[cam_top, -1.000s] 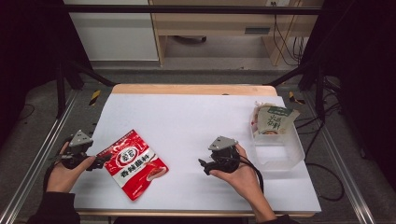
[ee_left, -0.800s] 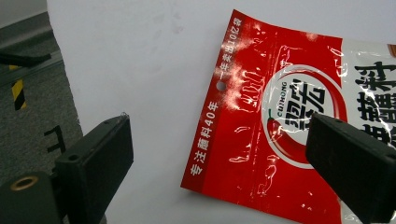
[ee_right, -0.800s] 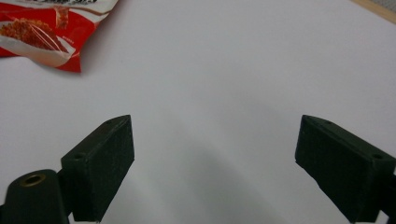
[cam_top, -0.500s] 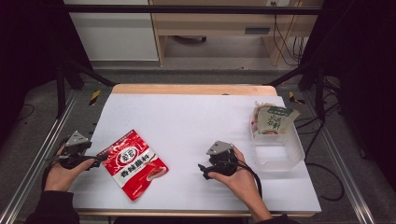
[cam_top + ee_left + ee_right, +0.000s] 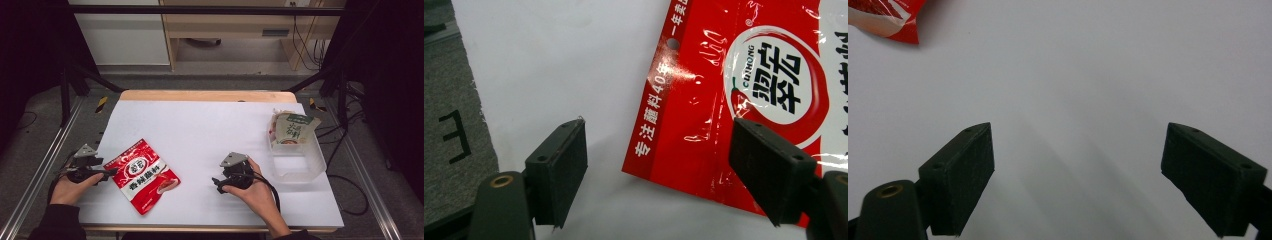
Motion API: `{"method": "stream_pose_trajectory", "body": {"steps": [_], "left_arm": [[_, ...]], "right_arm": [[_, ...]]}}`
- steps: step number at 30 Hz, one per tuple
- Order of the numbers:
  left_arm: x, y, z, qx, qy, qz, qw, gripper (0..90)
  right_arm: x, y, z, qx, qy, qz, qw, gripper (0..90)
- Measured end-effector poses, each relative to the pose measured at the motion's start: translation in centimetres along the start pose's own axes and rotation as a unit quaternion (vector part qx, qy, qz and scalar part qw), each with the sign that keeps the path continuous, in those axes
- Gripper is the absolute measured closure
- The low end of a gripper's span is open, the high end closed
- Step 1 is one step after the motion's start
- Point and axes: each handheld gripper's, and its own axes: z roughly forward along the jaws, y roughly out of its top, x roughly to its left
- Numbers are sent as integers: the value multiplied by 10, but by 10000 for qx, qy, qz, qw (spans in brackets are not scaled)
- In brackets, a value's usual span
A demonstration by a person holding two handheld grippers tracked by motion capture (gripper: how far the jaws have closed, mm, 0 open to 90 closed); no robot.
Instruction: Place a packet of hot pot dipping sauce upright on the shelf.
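Jaws of the left gripper (image 5: 659, 165) stood apart and had just been closing, the near corner of a flat, glossy red foil sachet (image 5: 744, 100) printed with white and black Chinese characters lying between them but not yet pinched; one pad hovered over bare white surface, the other over the packet's red edge. That sealed border, pierced by a small hanging hole, looked like the firmest place to take hold: flat, thin and free of contents. The packet seemed light and limp, likely to sag or fold when lifted by one corner, and its shiny film could have slipped in a shallow bite, so a deeper grip across the seam appeared wiser.

In the high view the sachet (image 5: 144, 175) lay flat and slantwise on the front left of the white worktop (image 5: 210, 130), with the left gripper (image 5: 109, 172) at its left edge in the person's hand. The right gripper (image 5: 216, 183) rested near the middle front, well apart from the packet, its jaws wide open over bare worktop in the right gripper view. At the far right a clear plastic tub (image 5: 299, 160) held a pale green-and-white pouch (image 5: 292, 129) leaning on its back rim.
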Motion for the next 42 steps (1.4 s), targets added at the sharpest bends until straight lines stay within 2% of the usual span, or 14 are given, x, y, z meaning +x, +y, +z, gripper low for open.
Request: {"method": "stream_pose_trajectory", "body": {"steps": [6,12,17,23,25,26,29,32,42], "left_arm": [[-4,0,2,99,-119,35,9999,298],[-9,1,-2,38,-227,24,9997,363],[-13,5,-10,-163,-305,-35,9994,400],[-15,7,-20,-295,-577,-186,9977,434],[-14,6,-20,-220,-815,-319,9959,461],[-13,5,-19,-157,-856,-370,9955,460],[-9,-1,-12,67,-876,-490,9949,451],[-8,-2,-8,114,-888,-511,9947,479],[-7,7,-7,17,-637,-414,9971,853]], "right_arm": [[0,0,0,10,-5,-10,10000,143],[0,0,0,28,-13,-20,10000,145],[0,-1,1,52,-8,-41,10000,145],[0,-1,0,82,-10,-56,10000,145],[0,-2,1,110,8,-73,9999,145],[0,-2,2,97,9,-62,9999,145],[0,-2,2,121,31,-75,9999,146],[0,-2,2,112,33,-82,9999,147],[0,-2,2,95,40,-106,9999,152]]}}
